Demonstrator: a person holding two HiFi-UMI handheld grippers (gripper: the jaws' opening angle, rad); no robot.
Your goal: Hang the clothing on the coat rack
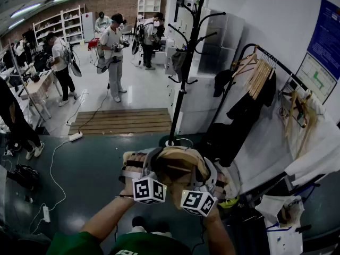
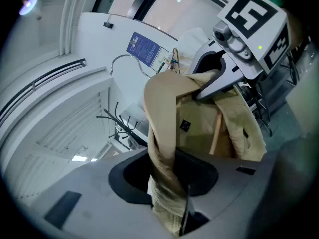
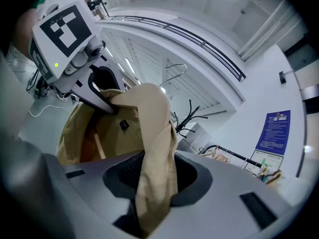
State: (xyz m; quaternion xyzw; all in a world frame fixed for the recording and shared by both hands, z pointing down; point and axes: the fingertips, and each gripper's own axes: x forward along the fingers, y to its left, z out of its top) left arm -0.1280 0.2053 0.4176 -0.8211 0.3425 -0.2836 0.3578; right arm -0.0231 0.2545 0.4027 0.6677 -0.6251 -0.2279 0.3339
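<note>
A tan garment [image 1: 178, 168] hangs bunched between my two grippers, low in the head view. My left gripper [image 1: 142, 166] is shut on its left side and my right gripper [image 1: 211, 175] on its right side. In the left gripper view a fold of tan garment [image 2: 164, 133] runs down into the jaws of the left gripper [image 2: 168, 180], and the right gripper [image 2: 214, 83] bites the cloth further off. The right gripper view mirrors this: tan garment [image 3: 157, 133] is pinched in the right gripper [image 3: 155, 180], with the left gripper [image 3: 97, 93] opposite. The black coat rack [image 1: 184, 62] stands just beyond, its hooks bare.
A clothes rail [image 1: 260, 68] with wooden hangers and dark garments stands to the right against the white wall. A wooden platform [image 1: 123, 121] and a power strip [image 1: 75, 136] with cable lie on the floor to the left. Several people [image 1: 113, 52] stand further back.
</note>
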